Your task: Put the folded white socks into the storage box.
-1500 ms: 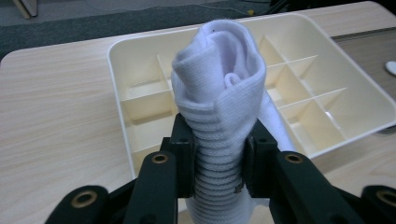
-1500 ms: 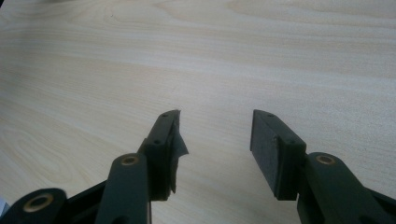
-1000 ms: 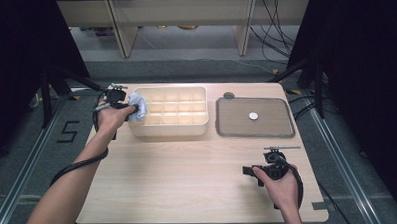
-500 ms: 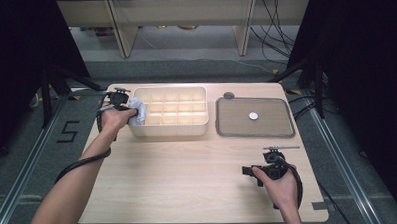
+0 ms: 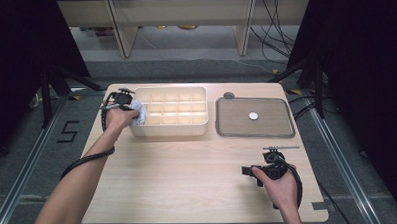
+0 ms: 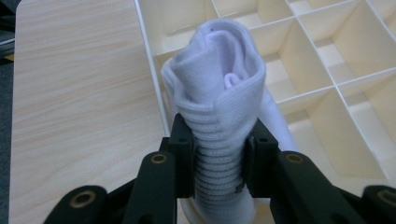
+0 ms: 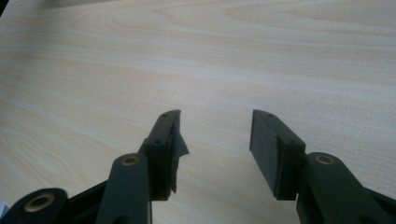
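Held item: rolled white ribbed sock [image 6: 219,116], clamped about its middle in the left gripper [image 6: 217,154], whose jaws are drawn in partway and press on it from both sides.
Sock position: over the near-left corner of the cream plastic divided organiser box [image 5: 169,112]; in the left gripper view its free end hangs above the compartments by the box's left wall, its lower end at the rim or just inside, which of the two I cannot tell.
Long axis: the roll runs along the jaws, away from the hand and into the box, so the cell it should go into probably lies straight ahead and below.
Key relation: the box lies to the right of the left hand [image 5: 117,117] in the high view, touching or just beside it; the left hand is far the nearer one.
Right gripper [image 7: 215,140]: jaws standing well apart with nothing between them, over bare tabletop; in the high view it [image 5: 268,167] rests near the table's front right, well apart from the box.
Surface: pale wood-grain table [image 5: 189,182]; right of the box a grey rectangular tray [image 5: 227,126] with a small white disc [image 5: 253,116] on it.
Room: dark surroundings, grey floor with rails and cables, light wooden shelving behind the table.
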A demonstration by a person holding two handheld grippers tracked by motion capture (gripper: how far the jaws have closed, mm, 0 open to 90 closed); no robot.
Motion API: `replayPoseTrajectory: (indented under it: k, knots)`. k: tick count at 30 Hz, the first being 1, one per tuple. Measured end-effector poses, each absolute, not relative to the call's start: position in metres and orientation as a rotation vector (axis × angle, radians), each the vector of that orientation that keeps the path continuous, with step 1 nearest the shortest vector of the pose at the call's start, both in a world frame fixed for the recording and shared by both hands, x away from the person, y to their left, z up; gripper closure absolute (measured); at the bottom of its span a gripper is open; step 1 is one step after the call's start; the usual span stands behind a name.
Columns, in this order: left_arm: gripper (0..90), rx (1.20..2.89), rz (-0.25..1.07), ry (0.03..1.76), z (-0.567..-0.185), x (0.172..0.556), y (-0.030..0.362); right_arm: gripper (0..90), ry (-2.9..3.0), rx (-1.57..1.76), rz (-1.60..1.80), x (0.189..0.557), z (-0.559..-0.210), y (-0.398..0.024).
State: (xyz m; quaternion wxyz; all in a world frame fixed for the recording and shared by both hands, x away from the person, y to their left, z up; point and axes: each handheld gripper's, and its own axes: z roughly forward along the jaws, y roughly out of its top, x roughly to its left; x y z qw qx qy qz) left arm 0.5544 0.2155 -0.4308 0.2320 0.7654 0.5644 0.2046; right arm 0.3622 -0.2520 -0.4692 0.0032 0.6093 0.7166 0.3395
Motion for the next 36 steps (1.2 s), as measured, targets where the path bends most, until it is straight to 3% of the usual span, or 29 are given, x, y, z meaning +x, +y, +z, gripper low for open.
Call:
replayPoseTrajectory:
  k: [17,27,36]
  knots:
    - [69.4,2.183,0.534,1.612,-0.432,0.563,0.207,53.6,2.234,1.969,1.067,0.361,-0.467,-0.250]
    - [69.4,2.259,0.435,1.659,-0.431,0.569,0.207,53.5,2.248,1.910,1.061,0.363,-0.469,-0.252]
    - [69.6,2.274,0.475,1.680,-0.432,0.569,0.201,53.5,2.251,1.900,1.080,0.363,-0.468,-0.253]
